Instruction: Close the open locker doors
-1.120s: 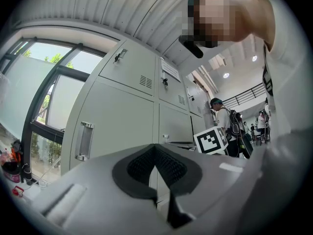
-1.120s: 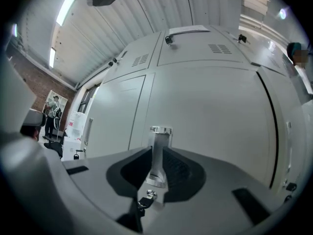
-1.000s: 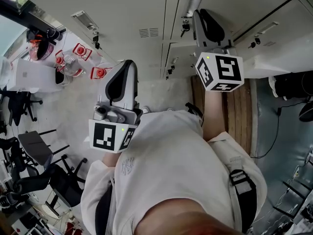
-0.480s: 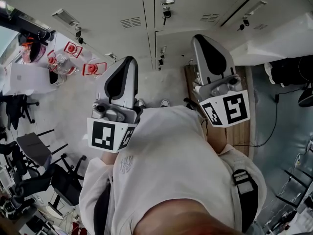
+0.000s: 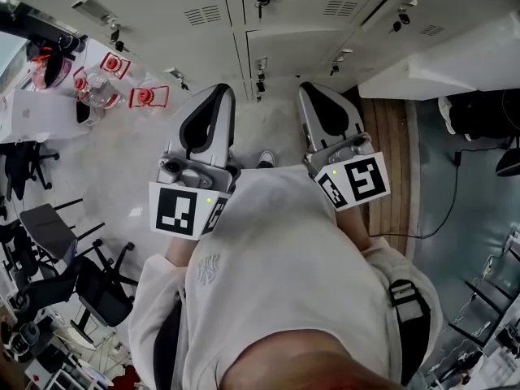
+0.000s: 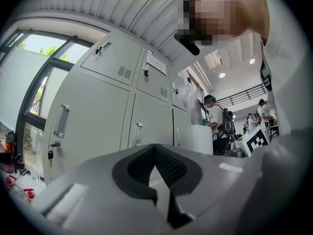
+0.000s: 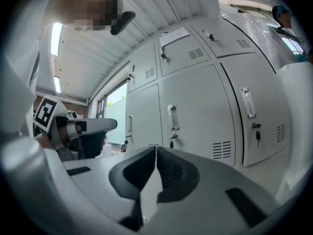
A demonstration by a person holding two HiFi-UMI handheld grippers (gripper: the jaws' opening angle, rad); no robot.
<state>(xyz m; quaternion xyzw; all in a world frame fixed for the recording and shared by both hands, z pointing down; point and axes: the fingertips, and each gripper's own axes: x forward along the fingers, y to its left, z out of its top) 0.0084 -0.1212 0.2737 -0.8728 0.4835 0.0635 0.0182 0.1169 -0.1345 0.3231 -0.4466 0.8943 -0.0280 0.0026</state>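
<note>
While both claws hang close to the person's chest, the locker doors [image 5: 203,15] at 12 o'clock look shut.

Every door straight ahead sits flush with its neighbours, handles and keys in line, so that stretch of the job seems done. A white panel [image 5: 439,67] juts out from the bank at 2 o'clock and may be a door left ajar, though I cannot tell for sure; if so, it is what remains. The left claw [image 5: 215,96] has its jaws pressed together on nothing, and the right claw [image 5: 315,94] is likewise pinched closed and empty. A second ago the right claw was raised up to a door near its lock. It has since drawn back beside the left one, which has barely moved.
</note>
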